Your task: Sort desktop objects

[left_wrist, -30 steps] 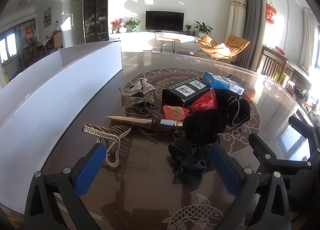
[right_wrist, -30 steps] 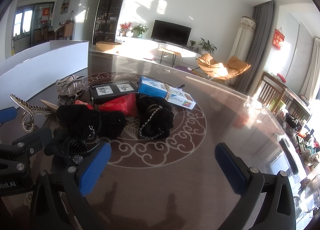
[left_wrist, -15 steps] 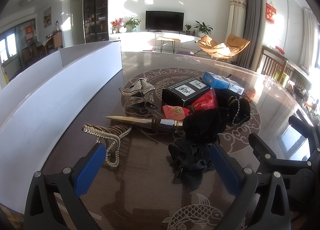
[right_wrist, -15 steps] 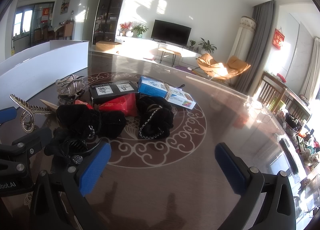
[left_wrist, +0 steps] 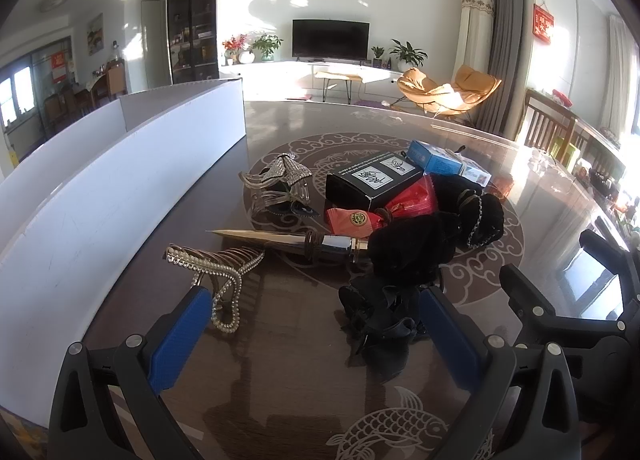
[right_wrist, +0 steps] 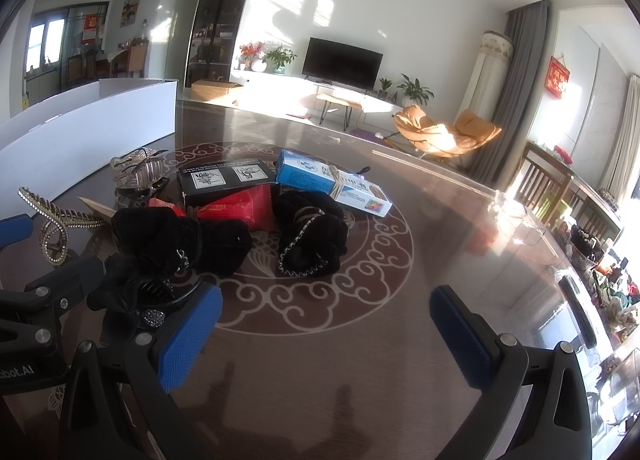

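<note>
A pile of small objects lies on the glossy table: a black box (left_wrist: 374,179), red packets (left_wrist: 412,202), a blue and white box (right_wrist: 332,182), black scrunchies (right_wrist: 310,234), a black hair claw (left_wrist: 380,316), a gold dagger-shaped piece (left_wrist: 288,241), a pearl hair clip (left_wrist: 218,272) and a rhinestone hair claw (left_wrist: 280,184). My left gripper (left_wrist: 316,334) is open and empty, low over the table in front of the pile. My right gripper (right_wrist: 324,336) is open and empty, to the right of the left one.
A long white open box (left_wrist: 120,164) stands along the left side of the table (right_wrist: 460,228). A living room with a television, chairs and plants lies beyond. Wooden chairs stand at the right.
</note>
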`<action>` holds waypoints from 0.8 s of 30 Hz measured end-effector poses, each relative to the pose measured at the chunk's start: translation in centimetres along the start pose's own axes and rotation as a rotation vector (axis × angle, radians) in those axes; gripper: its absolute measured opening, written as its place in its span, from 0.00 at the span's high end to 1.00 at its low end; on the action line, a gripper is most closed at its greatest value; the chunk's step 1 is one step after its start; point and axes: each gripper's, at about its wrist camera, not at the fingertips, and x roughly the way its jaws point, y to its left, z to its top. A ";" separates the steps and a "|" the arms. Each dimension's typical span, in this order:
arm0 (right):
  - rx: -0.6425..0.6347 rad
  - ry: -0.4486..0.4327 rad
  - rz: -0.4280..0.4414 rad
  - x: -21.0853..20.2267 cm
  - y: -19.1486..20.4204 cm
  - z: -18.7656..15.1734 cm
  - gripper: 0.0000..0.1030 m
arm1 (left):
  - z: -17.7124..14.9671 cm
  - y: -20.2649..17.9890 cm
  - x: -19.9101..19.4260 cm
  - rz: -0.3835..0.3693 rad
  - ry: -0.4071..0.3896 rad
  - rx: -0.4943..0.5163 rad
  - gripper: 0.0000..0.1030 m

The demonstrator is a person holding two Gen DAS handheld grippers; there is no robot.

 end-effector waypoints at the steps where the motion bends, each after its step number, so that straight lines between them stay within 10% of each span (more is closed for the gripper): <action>1: 0.000 0.000 0.000 0.0 0.0 0.0 0.00 | 0.0 0.0 0.0 0.000 0.000 0.000 0.00; 24: 0.006 0.029 0.003 0.3 -0.1 0.5 0.00 | -0.2 0.3 -0.3 0.012 0.022 0.023 0.00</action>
